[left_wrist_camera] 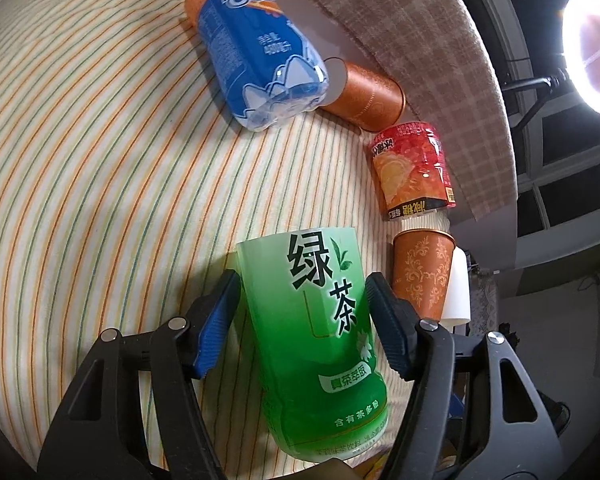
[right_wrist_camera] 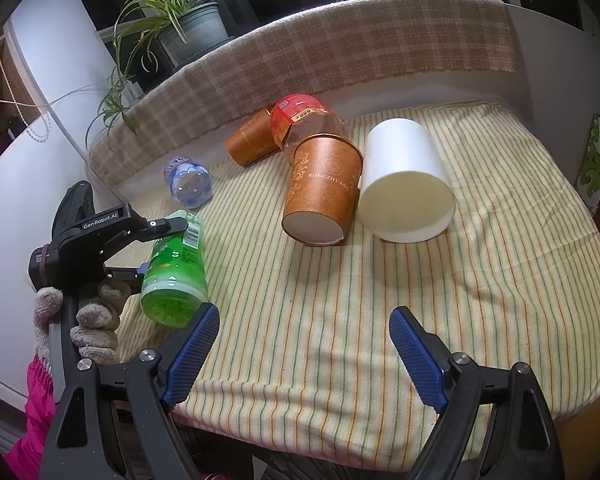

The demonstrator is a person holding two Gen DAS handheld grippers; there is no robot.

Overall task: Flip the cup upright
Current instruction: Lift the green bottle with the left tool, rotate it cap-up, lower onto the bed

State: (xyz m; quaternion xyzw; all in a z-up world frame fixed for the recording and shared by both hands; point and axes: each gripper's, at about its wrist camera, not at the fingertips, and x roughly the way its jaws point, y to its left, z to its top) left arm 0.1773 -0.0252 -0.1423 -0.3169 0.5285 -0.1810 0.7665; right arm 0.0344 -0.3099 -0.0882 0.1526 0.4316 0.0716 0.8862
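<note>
While right tongs [right_wrist_camera: 304,354] gape, left tongs [left_wrist_camera: 302,326] clamp the seemingly lifted green cup [left_wrist_camera: 320,344].

i see a glossy green plastic cup [left_wrist_camera: 320,344], blue ribbed rubbery pads [right_wrist_camera: 192,354] on matt black plastic arms, a matt white paper cup [right_wrist_camera: 406,184], a matt orange paper cup [right_wrist_camera: 324,196], soft striped cloth [right_wrist_camera: 380,280], clear shiny plastic bottle [left_wrist_camera: 260,52], a coarse knit glove [right_wrist_camera: 92,320]

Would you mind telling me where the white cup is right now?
In the right wrist view the white cup lies on its side, right of centre on the striped cloth, touching the orange cup on its left.
</note>
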